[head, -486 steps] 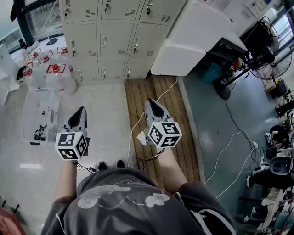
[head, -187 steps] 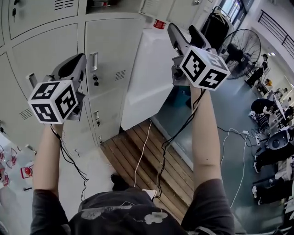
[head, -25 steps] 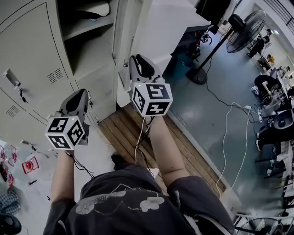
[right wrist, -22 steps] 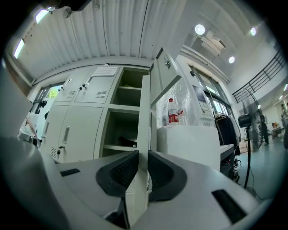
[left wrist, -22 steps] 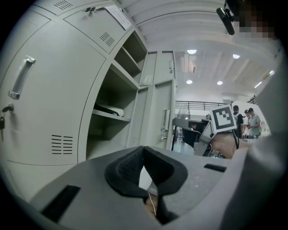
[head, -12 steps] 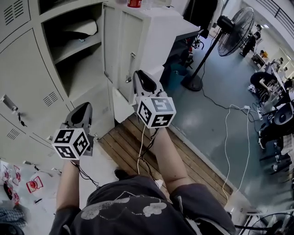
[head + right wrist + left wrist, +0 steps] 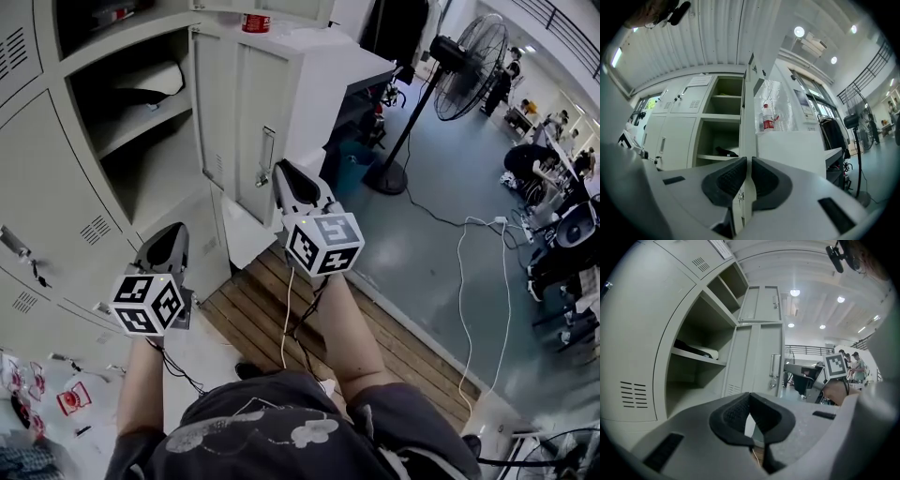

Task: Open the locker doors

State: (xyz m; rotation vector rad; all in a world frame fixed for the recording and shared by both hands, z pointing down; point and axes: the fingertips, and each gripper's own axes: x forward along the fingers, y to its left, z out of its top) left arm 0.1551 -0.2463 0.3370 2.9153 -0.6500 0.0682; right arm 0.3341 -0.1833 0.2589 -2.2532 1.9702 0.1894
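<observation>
Where nearest the lockers (image 7: 52, 183), wooden slats (image 7: 246, 302); beyond, grey workshop floor (image 7: 441, 211).

A pedestal fan (image 7: 467, 54) stands on the grey floor (image 7: 422, 244) with a white cable (image 7: 463, 272) trailing nearby; wooden planks (image 7: 251, 314) lie closer, and a red-labelled bottle (image 7: 253, 21) stands on a white cabinet (image 7: 314, 54)

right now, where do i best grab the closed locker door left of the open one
Pinch the raised handle near its left edge, coming straight in from the front, jaws either side; the rest of the door is flat sheet with nothing to hold.
</observation>
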